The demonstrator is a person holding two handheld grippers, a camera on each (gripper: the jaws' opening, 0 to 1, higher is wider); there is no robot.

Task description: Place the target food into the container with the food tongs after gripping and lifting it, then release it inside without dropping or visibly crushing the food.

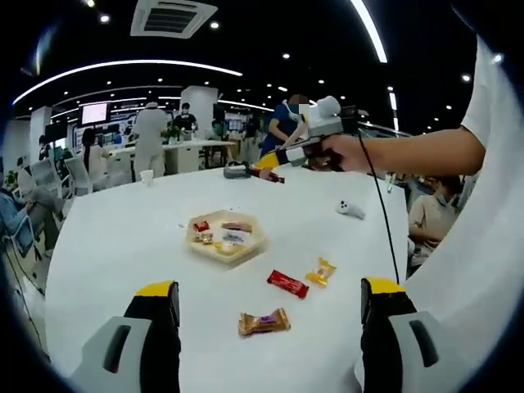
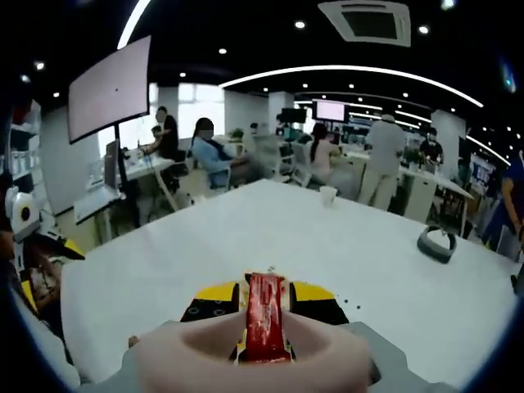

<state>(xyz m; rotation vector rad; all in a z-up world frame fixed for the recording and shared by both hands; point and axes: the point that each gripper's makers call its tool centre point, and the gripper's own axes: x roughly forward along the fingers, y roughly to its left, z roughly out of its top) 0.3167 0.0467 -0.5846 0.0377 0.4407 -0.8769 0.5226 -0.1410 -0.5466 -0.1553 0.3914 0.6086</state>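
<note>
We note right gripper (image 2: 264,315) clamping red snack bar (image 2: 264,323), long axis fwd along jaws; tray (image 1: 250,245) below-left of it, near left gripper (image 1: 270,307), jaws apart, empty.

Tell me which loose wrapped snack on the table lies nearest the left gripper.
The gold-wrapped snack, lying just ahead between the left gripper's jaws. The red one and the yellow one lie farther off, toward the tray.

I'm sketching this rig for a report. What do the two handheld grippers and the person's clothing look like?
The left gripper has grey bodies with black jaws tipped yellow. The right gripper, pistol-shaped, has a white top, yellow-black front and a thin black cable hanging down. The person wears a white short sleeve.
</note>
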